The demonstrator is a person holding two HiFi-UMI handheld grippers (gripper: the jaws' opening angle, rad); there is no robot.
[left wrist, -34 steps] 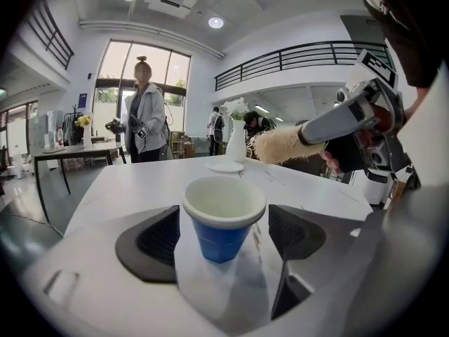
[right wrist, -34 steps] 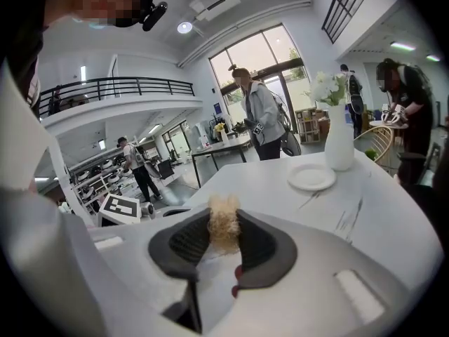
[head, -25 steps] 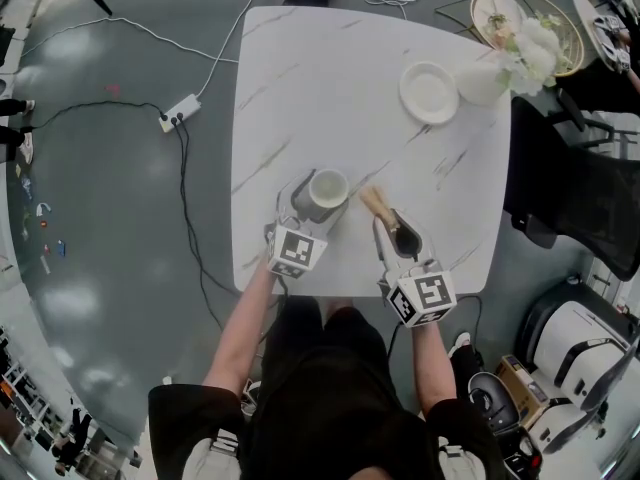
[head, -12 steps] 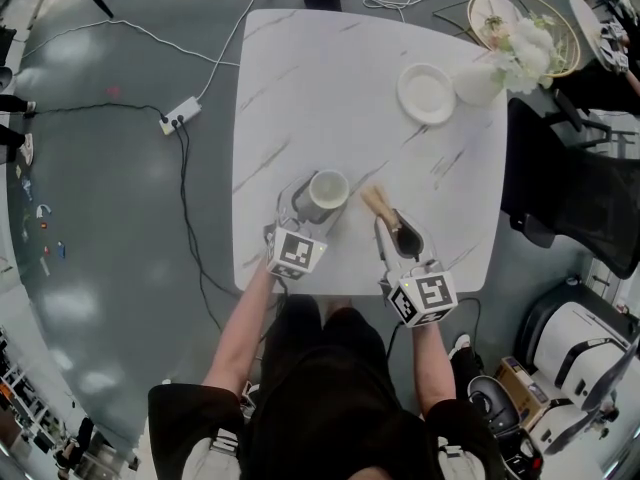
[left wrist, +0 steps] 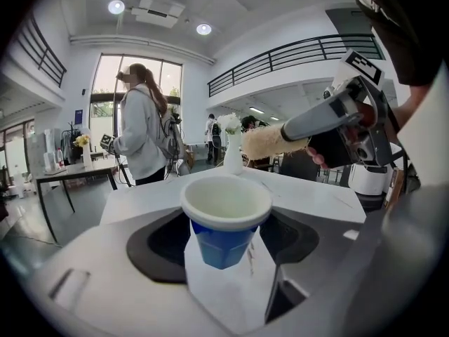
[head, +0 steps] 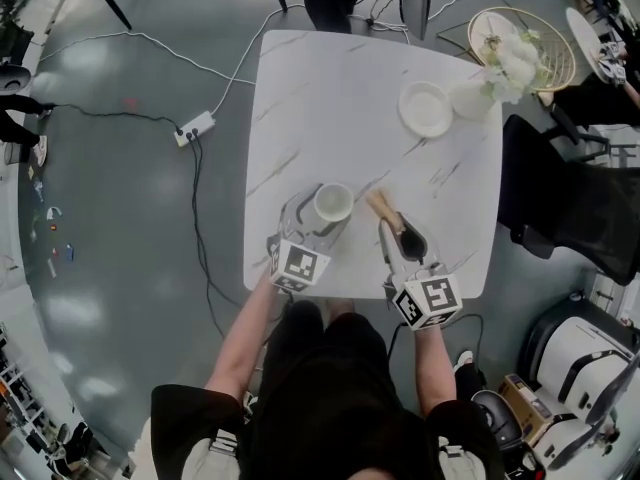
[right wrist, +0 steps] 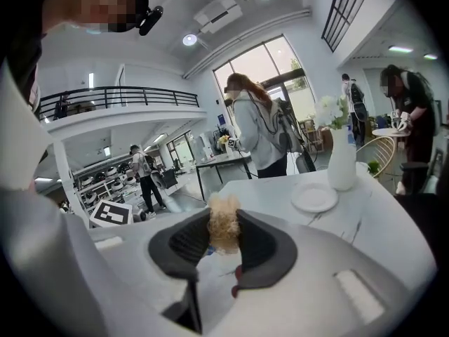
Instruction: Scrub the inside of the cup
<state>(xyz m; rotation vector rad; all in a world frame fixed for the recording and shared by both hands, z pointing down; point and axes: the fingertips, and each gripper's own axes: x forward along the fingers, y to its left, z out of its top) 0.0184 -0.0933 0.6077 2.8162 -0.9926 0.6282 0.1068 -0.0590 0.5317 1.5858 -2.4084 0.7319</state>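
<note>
A cup [head: 333,204], white inside and blue outside [left wrist: 226,216], stands upright between the jaws of my left gripper [head: 318,214]. Those jaws have just been closing and now press on its sides. It hangs just above the marble table [head: 330,98]. To its right my right gripper [head: 400,230] is shut on a brush with a tan, fuzzy head [head: 380,206]. That head pokes out between the dark pads [right wrist: 223,227]. In the left gripper view the brush head [left wrist: 270,140] hovers above and to the right of the cup's rim, apart from it.
A white plate [head: 425,108] and a white vase with flowers [head: 482,86] sit at the table's far right. A black chair [head: 560,198] stands by the right edge. A power strip [head: 195,126] and cables lie on the floor at left. A person [left wrist: 140,128] stands beyond the table.
Both grippers have risen a little, the left with the cup and the right with the brush. The left jaws have drawn in onto the cup.
</note>
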